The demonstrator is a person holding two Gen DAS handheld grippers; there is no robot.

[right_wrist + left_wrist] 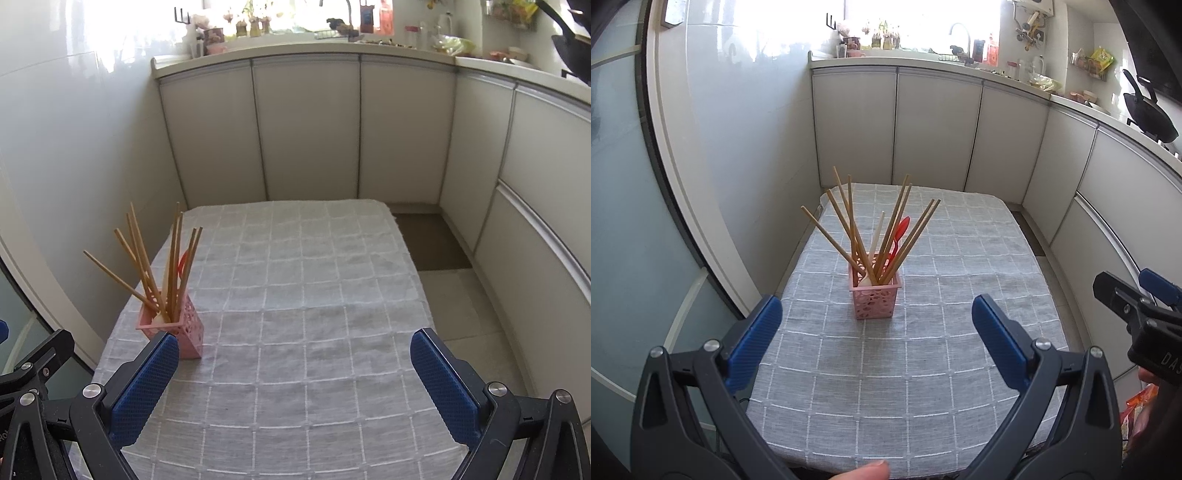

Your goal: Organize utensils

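Fingers spread wide and empty on both the left gripper (pixel 877 332) and right gripper (pixel 295 373), above a cloth-covered worktop (pixel 960 258). The chopsticks (pixel 849 221) and spoons already stand in the pink holder (pixel 875 297) — the sorting looks all but finished — ahead of the left fingers, beside the right gripper's left finger.

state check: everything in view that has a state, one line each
left gripper: open, empty, above the near part of the table
right gripper: open, empty
pink utensil holder: upright on the tablecloth, loaded
chopsticks: standing in the holder, fanned out, leaning
red spoon: in the holder, bowl end up
white spoon: in the holder, handle up
grey checked tablecloth: spread flat on the table
cabinet doors: shut
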